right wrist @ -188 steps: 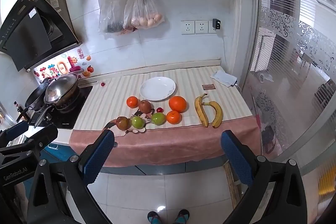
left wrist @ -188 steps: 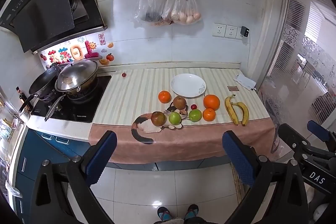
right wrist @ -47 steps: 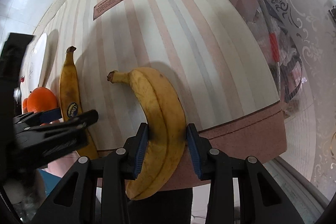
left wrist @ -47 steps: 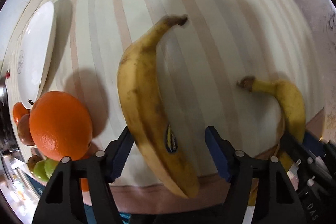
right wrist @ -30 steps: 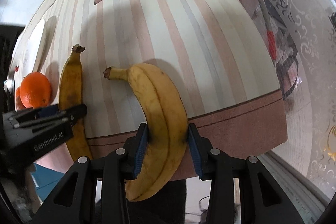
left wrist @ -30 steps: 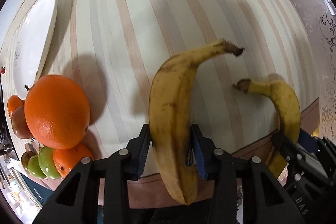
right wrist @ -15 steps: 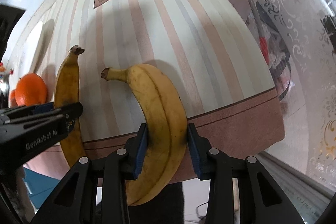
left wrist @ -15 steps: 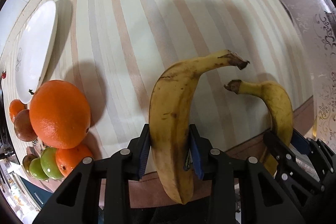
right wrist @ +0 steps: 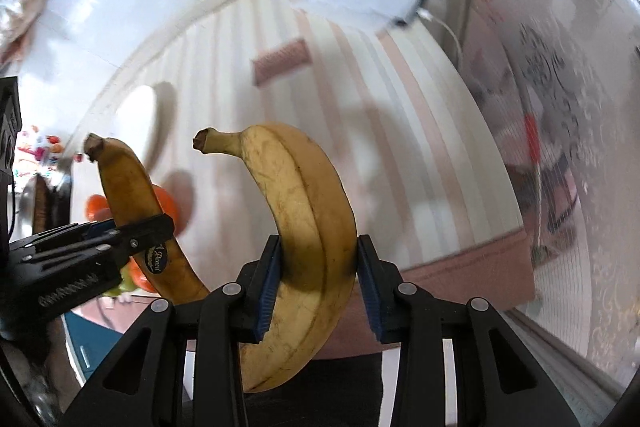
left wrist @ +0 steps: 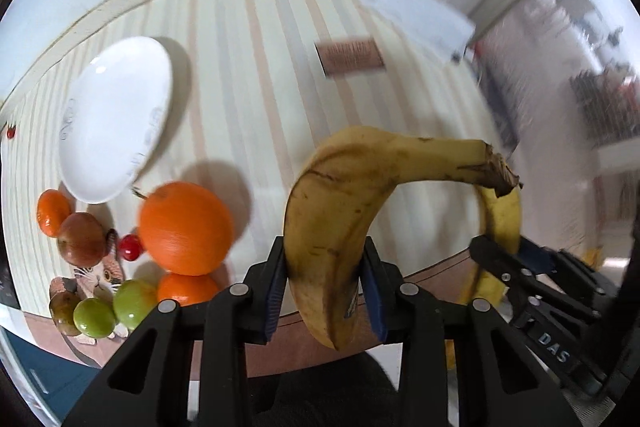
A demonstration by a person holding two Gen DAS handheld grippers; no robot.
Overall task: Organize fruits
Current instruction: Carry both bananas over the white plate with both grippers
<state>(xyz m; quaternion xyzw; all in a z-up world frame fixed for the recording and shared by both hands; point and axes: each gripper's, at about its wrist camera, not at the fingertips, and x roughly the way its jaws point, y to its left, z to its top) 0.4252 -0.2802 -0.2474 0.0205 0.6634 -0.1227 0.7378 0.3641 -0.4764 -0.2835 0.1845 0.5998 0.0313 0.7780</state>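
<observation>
Banana, first [left wrist: 340,227]: lower centre of the left wrist view, clamped between the blue pads of the left gripper [left wrist: 325,287], clear of the counter. Long axis ran from its blunt tip at the bottom of the frame upward, then curved right; the brown stem pointed toward the right edge. A dark sticker showed on its lower side against the right pad. The same banana appeared at lower left in the right wrist view [right wrist: 132,203], stem up, with the left gripper's black finger across it.

Banana, second [right wrist: 304,239]: lower centre of the right wrist view, pinched at mid-length by the right gripper [right wrist: 318,283], both pads pressed on the peel, jaws nearly together. Long axis ran near vertical, tip below the pads, stem curved to the upper left. In the left wrist view it lay at right [left wrist: 502,223], partly behind the first banana's stem.

Striped cloth [left wrist: 256,67]: covered the counter under both bananas.

White plate [left wrist: 112,123]: upper left of the left wrist view, bare.

Large orange [left wrist: 186,229]: just below the plate; a smaller orange [left wrist: 186,289] under it, two green apples [left wrist: 114,309] at lower left, a brownish apple [left wrist: 80,239] and a small red fruit [left wrist: 129,247] beside them.

Brown label [left wrist: 350,57] and white paper [left wrist: 416,15]: upper right, blurred.
</observation>
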